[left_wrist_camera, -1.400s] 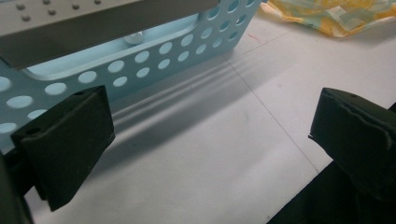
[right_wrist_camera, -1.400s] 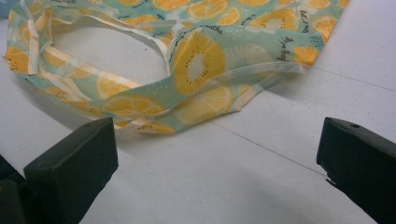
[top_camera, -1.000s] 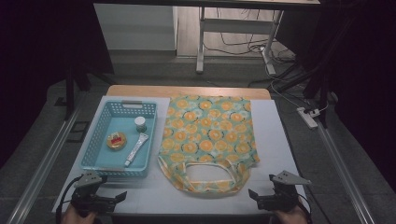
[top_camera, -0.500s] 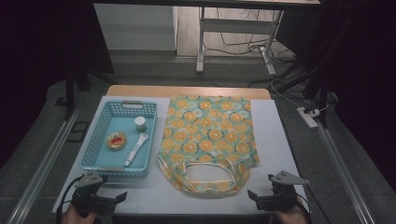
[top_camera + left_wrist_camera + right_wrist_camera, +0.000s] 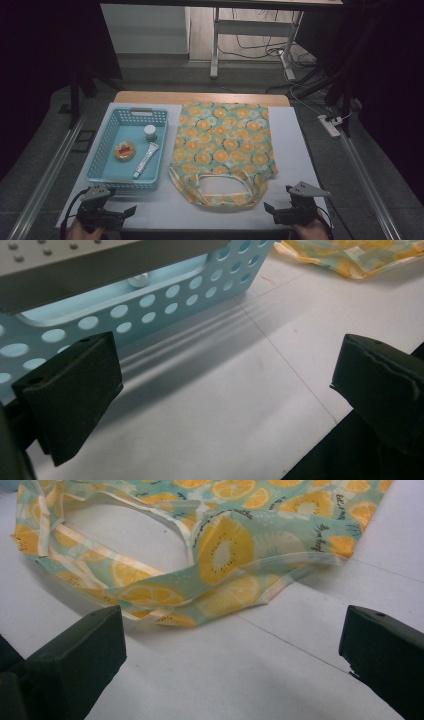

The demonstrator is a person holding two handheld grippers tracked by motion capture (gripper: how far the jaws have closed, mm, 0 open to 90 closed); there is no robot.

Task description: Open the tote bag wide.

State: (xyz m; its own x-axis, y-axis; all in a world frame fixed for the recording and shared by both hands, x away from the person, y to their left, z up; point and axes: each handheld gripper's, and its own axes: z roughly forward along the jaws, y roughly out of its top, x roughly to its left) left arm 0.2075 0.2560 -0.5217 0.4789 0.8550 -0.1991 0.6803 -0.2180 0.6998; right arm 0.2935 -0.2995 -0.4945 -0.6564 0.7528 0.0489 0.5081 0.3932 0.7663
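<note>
Blue basket (image 5: 102,159) holding tube (image 5: 145,160), jars

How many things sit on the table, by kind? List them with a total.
Basket: 1
Small jar with white lid: 1
Round orange-topped container: 1
Tube: 1
Citrus-print bag: 1
Total: 5; jar, container and tube lie inside the basket.

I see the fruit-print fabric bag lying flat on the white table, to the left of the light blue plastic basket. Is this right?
Not quite. In the high view the fruit-print fabric bag lies flat on the white table, but to the right of the light blue plastic basket, not left.
</note>
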